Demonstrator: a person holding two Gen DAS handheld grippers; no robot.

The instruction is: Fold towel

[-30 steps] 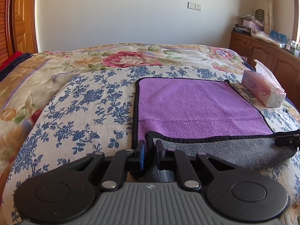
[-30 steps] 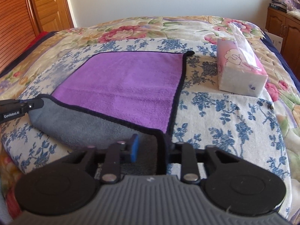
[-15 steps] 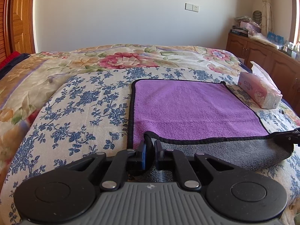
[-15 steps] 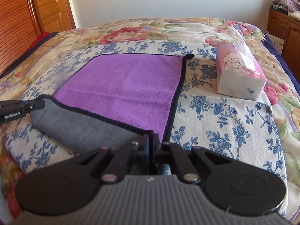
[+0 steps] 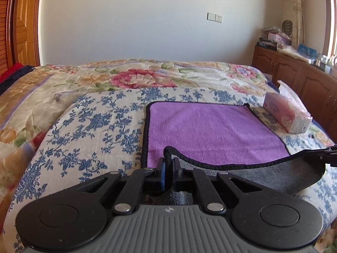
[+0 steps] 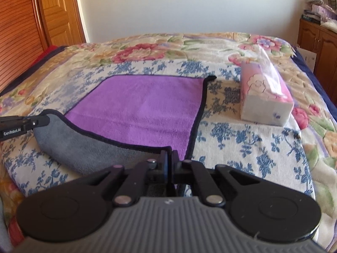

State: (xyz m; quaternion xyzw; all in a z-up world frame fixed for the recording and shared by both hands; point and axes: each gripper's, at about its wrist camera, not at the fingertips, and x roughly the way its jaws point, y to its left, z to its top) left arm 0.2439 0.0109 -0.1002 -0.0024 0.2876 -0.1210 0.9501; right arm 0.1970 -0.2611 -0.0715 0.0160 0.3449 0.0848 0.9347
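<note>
We pinch the towel (image 5: 210, 130) near corners, left gripper (image 5: 167, 164) and right gripper (image 6: 169, 158) clamped; tissue box (image 6: 265, 97) beside its right edge.

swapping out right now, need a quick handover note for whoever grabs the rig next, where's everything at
Left tool: shut on the near-left corner of the towel, lifted slightly.
Right tool: shut on the near-right corner.
The towel lies purple side up on the floral bedspread; its near edge is raised between the tools, grey underside showing. A tissue pack sits to the right of the towel, not touching it.
Done: both near corners gripped and lifted.
Left: carry the near edge over to the far edge, line up the corners, release. Probably keep the right tool clear of the tissue pack.
</note>
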